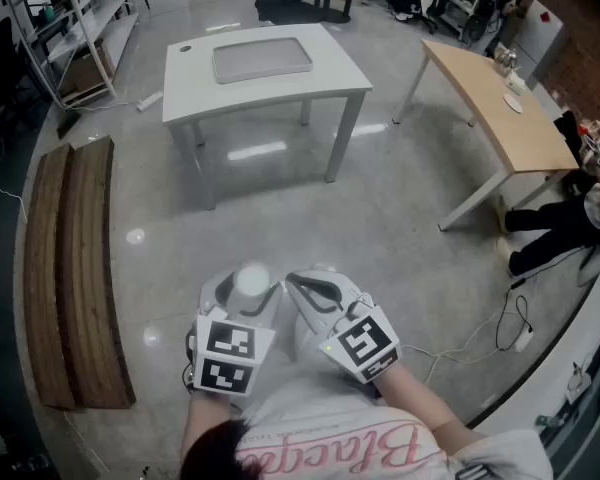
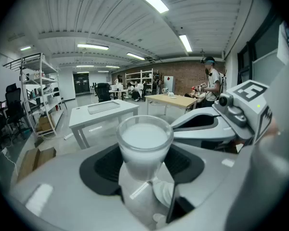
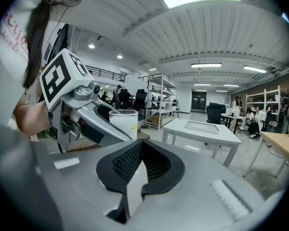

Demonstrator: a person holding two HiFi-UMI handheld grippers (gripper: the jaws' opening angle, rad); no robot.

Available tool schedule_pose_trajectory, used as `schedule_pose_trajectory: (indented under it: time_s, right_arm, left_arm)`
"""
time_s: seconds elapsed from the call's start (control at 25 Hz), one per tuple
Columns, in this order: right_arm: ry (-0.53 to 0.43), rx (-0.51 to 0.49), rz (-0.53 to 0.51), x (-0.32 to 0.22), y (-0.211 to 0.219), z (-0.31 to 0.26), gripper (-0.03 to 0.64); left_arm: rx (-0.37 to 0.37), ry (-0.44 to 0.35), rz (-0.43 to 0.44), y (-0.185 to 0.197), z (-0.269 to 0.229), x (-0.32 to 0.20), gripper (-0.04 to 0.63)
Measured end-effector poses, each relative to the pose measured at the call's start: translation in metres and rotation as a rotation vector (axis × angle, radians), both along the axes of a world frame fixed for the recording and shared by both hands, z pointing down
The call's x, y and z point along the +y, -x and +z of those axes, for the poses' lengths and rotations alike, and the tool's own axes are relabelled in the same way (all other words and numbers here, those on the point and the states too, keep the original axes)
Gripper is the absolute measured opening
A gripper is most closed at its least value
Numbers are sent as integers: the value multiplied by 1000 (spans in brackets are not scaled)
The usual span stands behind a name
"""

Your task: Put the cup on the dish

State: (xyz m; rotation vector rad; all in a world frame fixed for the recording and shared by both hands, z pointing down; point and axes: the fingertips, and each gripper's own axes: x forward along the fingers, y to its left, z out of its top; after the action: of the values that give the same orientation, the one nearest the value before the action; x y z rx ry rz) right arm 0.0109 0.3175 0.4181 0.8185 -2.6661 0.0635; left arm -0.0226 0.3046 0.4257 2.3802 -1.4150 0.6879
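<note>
A frosted white cup (image 1: 251,280) (image 2: 144,139) stands upright between the pads of my left gripper (image 1: 246,290) (image 2: 143,163), which is shut on it. The right gripper view also catches the cup (image 3: 123,122) held in that gripper. Close beside it on the right is my right gripper (image 1: 316,290) (image 3: 140,163), its jaws closed together with nothing between them. Both grippers are held low over the floor near the person's body. The flat grey dish (image 1: 262,60) (image 2: 103,108) (image 3: 202,126) lies on the white table (image 1: 280,93), well ahead of both grippers.
A wooden table (image 1: 495,98) stands at the right, and a person sits on the floor (image 1: 555,230) beyond it. Dark wooden planks (image 1: 75,268) lie along the left. Metal shelves (image 1: 70,18) fill the far left corner. Cables (image 1: 505,328) trail on the floor at right.
</note>
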Motion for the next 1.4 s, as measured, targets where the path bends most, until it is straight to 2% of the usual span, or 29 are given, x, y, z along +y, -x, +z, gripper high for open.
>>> schedule_pose_trajectory:
  time_s: [0.28,0.72,1.4]
  right_arm:
    - [20,-14,23,-14,1,2,1]
    - [50,-57,9,-55,0,1,2]
    - [91,-52,-25,-169,11,-6,2]
  left_arm:
    - [7,38,20,0,9,-11,258]
    - [7,50,17,-2,9,-52,258]
    - [-7,50,-14,6,-8,-164,258]
